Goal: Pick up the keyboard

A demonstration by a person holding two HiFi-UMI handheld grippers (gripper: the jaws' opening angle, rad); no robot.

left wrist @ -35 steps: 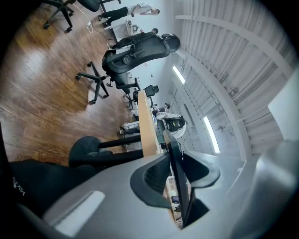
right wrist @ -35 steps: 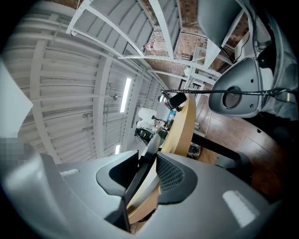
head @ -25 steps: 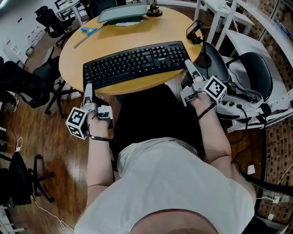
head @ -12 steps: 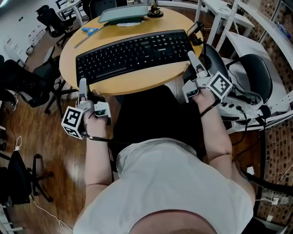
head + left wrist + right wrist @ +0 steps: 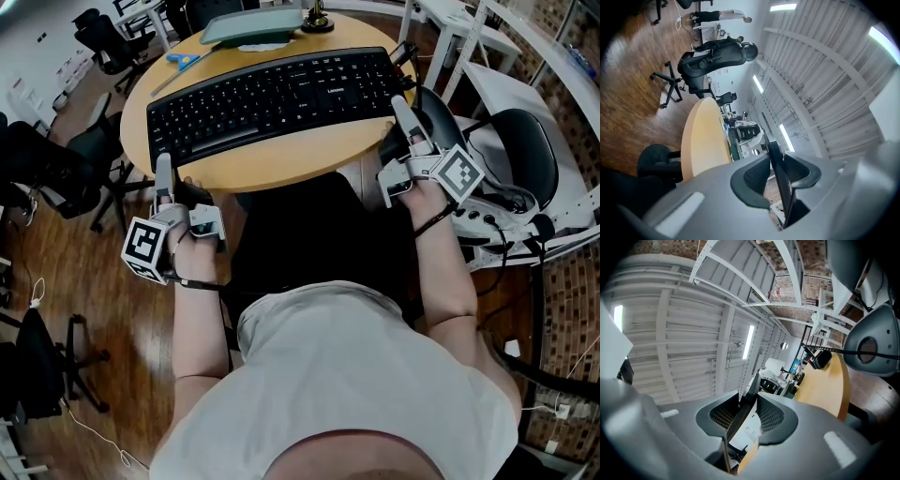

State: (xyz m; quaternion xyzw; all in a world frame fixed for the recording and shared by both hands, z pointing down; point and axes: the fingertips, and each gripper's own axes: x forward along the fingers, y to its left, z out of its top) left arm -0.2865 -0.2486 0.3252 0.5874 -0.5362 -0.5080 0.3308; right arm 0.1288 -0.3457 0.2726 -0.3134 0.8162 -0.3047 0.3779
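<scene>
Black plastic keyboard (image 5: 272, 98) sits clamped between the jaws of our left tool (image 5: 162, 169) and right tool (image 5: 401, 105), one at each end; we judge it light, stiff.

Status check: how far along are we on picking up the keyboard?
Done: the left gripper and right gripper are each shut on an end of the keyboard. In hand: the lift; both gripper views show its edge between the jaws, seemingly clear of the round table. Left: only raising it well clear and keeping it level.
</scene>
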